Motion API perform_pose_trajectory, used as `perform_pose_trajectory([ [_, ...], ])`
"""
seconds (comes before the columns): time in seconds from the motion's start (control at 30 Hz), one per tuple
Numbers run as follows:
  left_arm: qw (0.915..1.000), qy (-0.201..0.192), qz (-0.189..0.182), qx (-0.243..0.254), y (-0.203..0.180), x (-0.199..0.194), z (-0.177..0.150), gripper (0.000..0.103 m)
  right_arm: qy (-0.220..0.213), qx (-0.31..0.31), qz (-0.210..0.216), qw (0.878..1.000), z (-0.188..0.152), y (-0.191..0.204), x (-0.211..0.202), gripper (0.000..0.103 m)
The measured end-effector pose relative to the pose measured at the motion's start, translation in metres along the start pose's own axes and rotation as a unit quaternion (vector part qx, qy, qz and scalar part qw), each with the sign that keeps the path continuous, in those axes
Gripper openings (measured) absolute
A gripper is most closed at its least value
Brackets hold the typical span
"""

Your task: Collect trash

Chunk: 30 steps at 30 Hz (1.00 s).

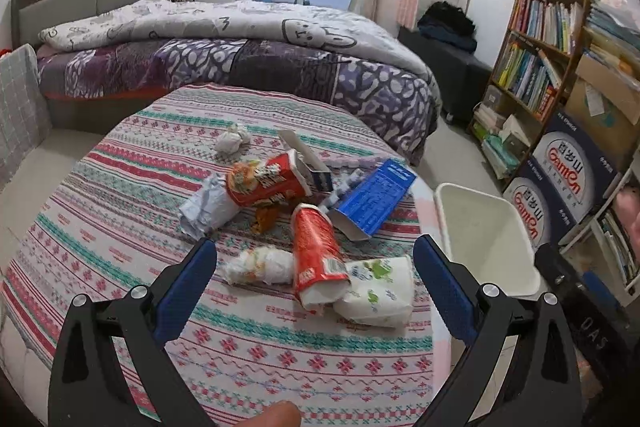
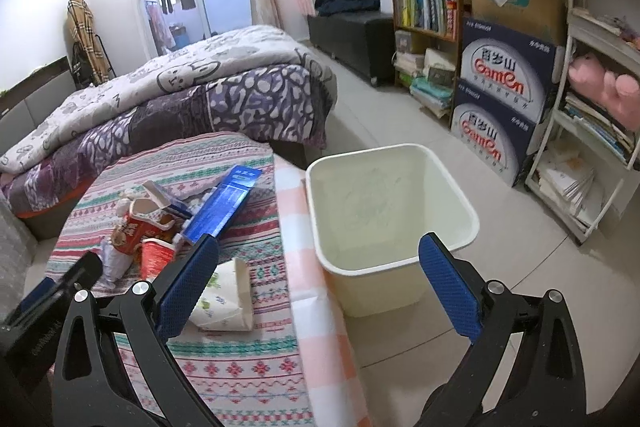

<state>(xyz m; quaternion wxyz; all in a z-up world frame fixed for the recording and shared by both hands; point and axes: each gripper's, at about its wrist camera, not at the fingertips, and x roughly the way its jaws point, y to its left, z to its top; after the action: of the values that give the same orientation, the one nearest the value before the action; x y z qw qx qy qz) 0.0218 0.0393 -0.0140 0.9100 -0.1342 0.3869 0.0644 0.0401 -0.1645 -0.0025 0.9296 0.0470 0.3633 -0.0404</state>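
Trash is seen heaped on the patterned tablecloth [image 1: 120, 227]: a red cup [image 1: 316, 255], a red snack carton [image 1: 264, 183], a blue box [image 1: 374, 201], a tissue pack [image 1: 378, 291] and crumpled wrappers [image 1: 258, 265]. The white bin [image 2: 384, 199] is placed on the floor just beside the table edge (nothing visible inside). The left gripper [image 1: 316, 287] is held spread wide above the cup, gripping nothing. The right gripper [image 2: 320, 283] is likewise held wide apart over the bin's near rim.

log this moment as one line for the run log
phase: pre-grasp | left gripper: open above crushed red paper cup | right gripper: open, holding nothing | white plastic bin: on floor beside table, no trash inside
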Motion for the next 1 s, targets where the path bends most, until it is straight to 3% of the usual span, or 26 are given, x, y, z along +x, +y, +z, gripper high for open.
perform_pose_trajectory([
  [0.3,0.9999,0.012,0.011,0.005,0.028,0.022,0.051,0.096,0.084,-0.030,0.035,0.995,0.045,0.037,0.030,0.096],
  [0.5,0.9972,0.074,0.006,-0.005,0.069,0.068,0.076,0.096,0.112,-0.044,0.047,0.992,0.050,0.053,0.065,0.096],
  [0.57,0.9923,0.121,-0.013,-0.021,0.088,0.092,0.074,0.096,0.119,-0.050,0.056,0.990,0.045,0.058,0.077,0.096],
  [0.67,0.9849,0.172,0.012,-0.020,0.102,0.119,0.069,0.096,0.145,-0.062,0.058,0.986,0.035,0.066,0.100,0.096],
  [0.77,0.9798,0.198,0.031,-0.003,0.108,0.137,0.065,0.096,0.204,-0.061,0.082,0.974,0.029,0.078,0.117,0.096],
  [1.0,0.9680,0.234,0.063,0.065,0.106,0.176,0.055,0.096,0.224,-0.094,0.120,0.963,0.023,0.116,0.130,0.096],
])
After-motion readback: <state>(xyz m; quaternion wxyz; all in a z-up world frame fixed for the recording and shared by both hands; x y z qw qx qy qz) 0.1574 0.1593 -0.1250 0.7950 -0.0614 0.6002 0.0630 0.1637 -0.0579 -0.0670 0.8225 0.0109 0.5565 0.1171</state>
